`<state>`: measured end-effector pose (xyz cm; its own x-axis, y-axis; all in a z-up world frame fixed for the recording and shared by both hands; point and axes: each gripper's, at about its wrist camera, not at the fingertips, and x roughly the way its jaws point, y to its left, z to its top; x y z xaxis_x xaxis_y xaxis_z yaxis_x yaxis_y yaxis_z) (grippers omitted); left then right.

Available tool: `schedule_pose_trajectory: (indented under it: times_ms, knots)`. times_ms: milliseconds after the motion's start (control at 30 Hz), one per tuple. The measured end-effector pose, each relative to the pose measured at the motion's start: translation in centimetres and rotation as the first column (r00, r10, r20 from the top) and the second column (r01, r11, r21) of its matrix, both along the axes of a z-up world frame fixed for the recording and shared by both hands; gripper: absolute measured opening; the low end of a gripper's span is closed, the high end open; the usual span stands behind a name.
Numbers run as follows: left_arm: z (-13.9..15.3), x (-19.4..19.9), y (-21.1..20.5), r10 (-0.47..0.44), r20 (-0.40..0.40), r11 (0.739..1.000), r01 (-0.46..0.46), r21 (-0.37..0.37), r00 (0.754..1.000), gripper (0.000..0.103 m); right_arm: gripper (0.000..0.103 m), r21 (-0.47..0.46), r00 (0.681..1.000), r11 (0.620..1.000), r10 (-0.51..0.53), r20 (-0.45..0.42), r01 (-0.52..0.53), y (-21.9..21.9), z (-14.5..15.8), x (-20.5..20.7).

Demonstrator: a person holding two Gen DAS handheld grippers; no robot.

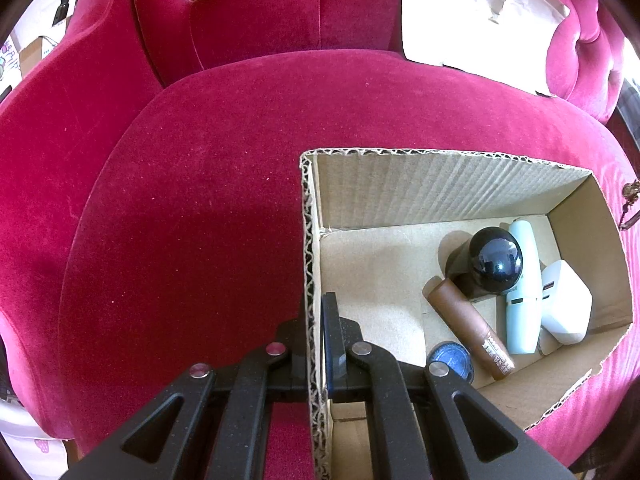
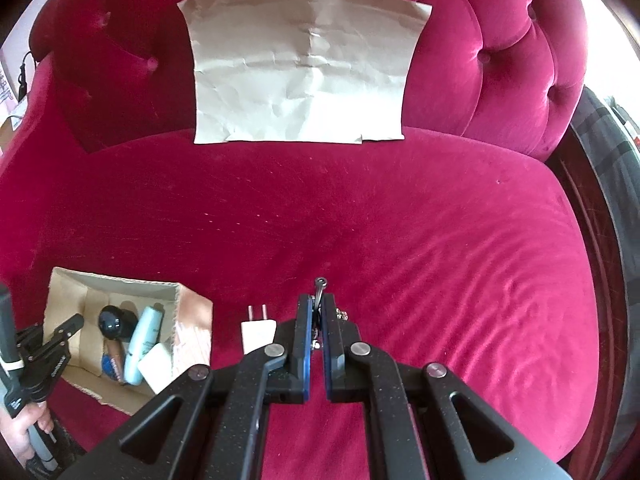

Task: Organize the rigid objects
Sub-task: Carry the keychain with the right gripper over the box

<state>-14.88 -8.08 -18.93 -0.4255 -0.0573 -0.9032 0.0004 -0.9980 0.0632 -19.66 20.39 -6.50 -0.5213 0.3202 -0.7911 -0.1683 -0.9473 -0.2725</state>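
While clamped on box wall (image 1: 308, 264), left gripper (image 1: 316, 308); right gripper (image 2: 317, 312) around metal piece (image 2: 319, 285).

Red velvet sofa seat (image 2: 400, 216) carries all. Open cardboard box (image 2: 192, 312) stands on cushion, near left. White plug adapter (image 2: 258, 330) lies just right of box, prongs toward far side. Crumpled paper sheet (image 2: 304, 72) leans on tufted backrest (image 2: 500, 60), far centre, lower edge touching seat.
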Motion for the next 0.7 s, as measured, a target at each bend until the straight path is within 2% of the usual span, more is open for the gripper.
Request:
schedule_pose_trajectory:
  times_ms: [433, 700]
  knots:
    - [0.2, 0.2, 0.0, 0.000, -0.001, 1.000, 0.000, 0.001, 1.000, 0.004, 0.002, 0.007, 0.997, 0.998, 0.062, -0.038, -0.062, -4.8, 3.0, 1.4]
    - [0.2, -0.1, 0.0, 0.001, -0.001, 1.000, -0.001, 0.001, 1.000, 0.004, 0.002, -0.005, 0.993, 0.994, 0.111, -0.048, -0.111, -8.4, 3.3, 1.4]
